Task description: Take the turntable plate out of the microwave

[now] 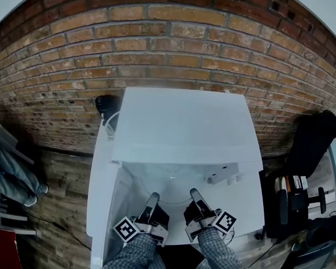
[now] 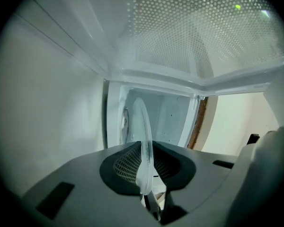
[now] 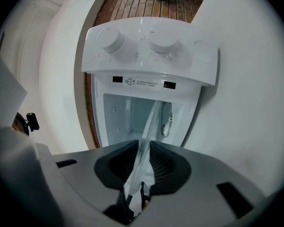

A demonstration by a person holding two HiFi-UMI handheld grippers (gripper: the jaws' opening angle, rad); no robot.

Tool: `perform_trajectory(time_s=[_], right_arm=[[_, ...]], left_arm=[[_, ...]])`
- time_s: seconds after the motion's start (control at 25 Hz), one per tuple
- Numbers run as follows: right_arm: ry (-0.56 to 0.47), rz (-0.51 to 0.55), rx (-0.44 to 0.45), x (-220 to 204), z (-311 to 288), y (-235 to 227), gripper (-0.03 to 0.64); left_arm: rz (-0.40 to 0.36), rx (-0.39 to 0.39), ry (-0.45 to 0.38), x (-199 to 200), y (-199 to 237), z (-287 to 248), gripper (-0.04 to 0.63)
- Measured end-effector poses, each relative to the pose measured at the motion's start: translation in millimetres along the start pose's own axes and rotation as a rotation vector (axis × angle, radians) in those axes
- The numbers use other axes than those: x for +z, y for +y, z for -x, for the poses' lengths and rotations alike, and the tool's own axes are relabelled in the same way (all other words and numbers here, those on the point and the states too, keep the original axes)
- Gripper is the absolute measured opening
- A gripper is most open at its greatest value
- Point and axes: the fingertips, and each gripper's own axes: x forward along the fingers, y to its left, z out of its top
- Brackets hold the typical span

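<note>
The white microwave (image 1: 179, 122) stands with its door (image 1: 103, 206) swung open to the left. A clear glass turntable plate (image 1: 173, 185) lies at the mouth of the cavity. My left gripper (image 1: 153, 199) is shut on the plate's near rim at the left, and my right gripper (image 1: 194, 195) is shut on it at the right. In the left gripper view the plate (image 2: 143, 136) shows edge-on, pinched in the left gripper (image 2: 144, 174). The right gripper view has the plate (image 3: 150, 126) clamped in the right gripper (image 3: 141, 167), below the control panel (image 3: 151, 51) with two knobs.
The microwave sits on a white table (image 1: 249, 206) against a brick wall (image 1: 157, 38). The door's perforated window (image 2: 203, 27) hangs close over the left gripper. A black bag and chair (image 1: 313, 136) stand at the right; a person's legs (image 1: 8, 172) are at the left.
</note>
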Motion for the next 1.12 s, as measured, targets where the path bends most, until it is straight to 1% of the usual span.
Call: perform_trajectory(time_s=[0.16, 0.36, 0.48, 0.76, 0.92, 1.12], right_arm=[[-0.001, 0.007, -0.003, -4.3, 11.7, 0.8, 0.072], [-0.004, -0.013, 0.0, -14.4, 31.8, 1.7, 0.072], [0.004, -0.002, 0.014, -19.4, 43.5, 8.9, 0.072], [0.055, 0.019, 0.058, -27.8, 71.8, 29.1, 0.072], [0.071, 0.019, 0.071, -30.8, 94.7, 38.4, 0.072], [0.086, 0.028, 0.089, -34.0, 126.1, 50.3, 0.072]], left_arm=[[-0.009, -0.008, 0.009, -5.9, -0.7, 9.5, 0.057], [-0.048, -0.02, 0.028, -16.0, -7.3, 25.8, 0.057], [-0.074, -0.033, 0.032, -22.8, -14.8, 37.9, 0.058], [-0.094, -0.077, -0.005, -46.3, -35.8, 66.3, 0.058], [-0.093, -0.092, -0.024, -65.9, -43.6, 84.4, 0.058], [-0.112, -0.115, -0.033, -91.6, -55.3, 106.0, 0.06]])
